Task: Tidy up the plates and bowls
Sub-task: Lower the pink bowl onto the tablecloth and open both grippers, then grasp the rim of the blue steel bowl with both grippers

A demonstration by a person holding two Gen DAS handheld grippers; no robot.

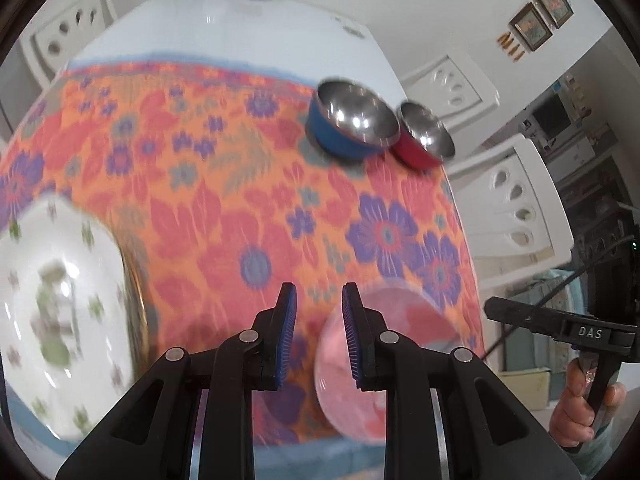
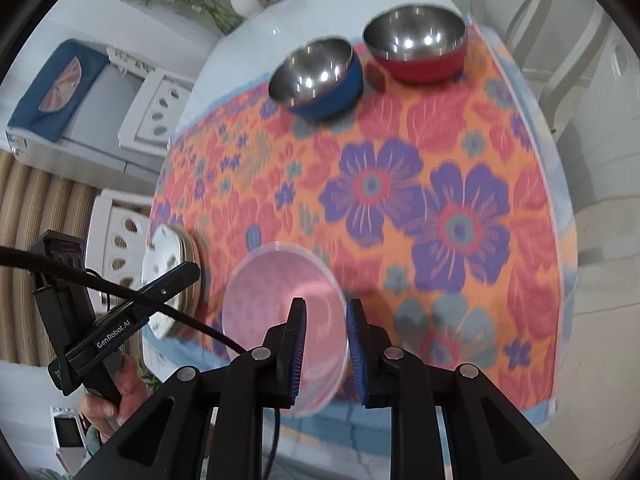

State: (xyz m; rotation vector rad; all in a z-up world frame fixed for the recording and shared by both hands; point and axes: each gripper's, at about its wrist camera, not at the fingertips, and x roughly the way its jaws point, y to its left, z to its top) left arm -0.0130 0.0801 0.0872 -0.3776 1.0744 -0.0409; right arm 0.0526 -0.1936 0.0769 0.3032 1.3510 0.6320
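Both of your tongs are empty and above the tabletop [image 2: 240, 64], which suggests you are between pickups. The left tongs [image 1: 318, 336] show a narrow gap between the blue pads with only cloth behind it, and the right tongs [image 2: 326, 350] stand the same way, narrowly parted and pinching nothing, though the clear pink bowl [image 2: 284, 320] lies behind and below them. That pink bowl is your landmark: it sits on the flowered cloth [image 2: 440, 200] close to the near tabletop edge. To its left, at the left edge, is the stack of floral plates [image 2: 170, 276]; motion blur makes it hard to count them, perhaps two or three. Far beyond the pink bowl, toward the back right corner, the blue steel bowl [image 2: 320, 80] and the red steel bowl [image 2: 418, 50] stand side by side, seemingly almost touching. The likely next move is to gather the bowls, so spread one pair of tongs wide enough to take a rim. The cloth between the pink bowl and the steel bowls is open, giving you free travel there. Watch the near edge by the pink bowl, and the red bowl's closeness to the right edge.
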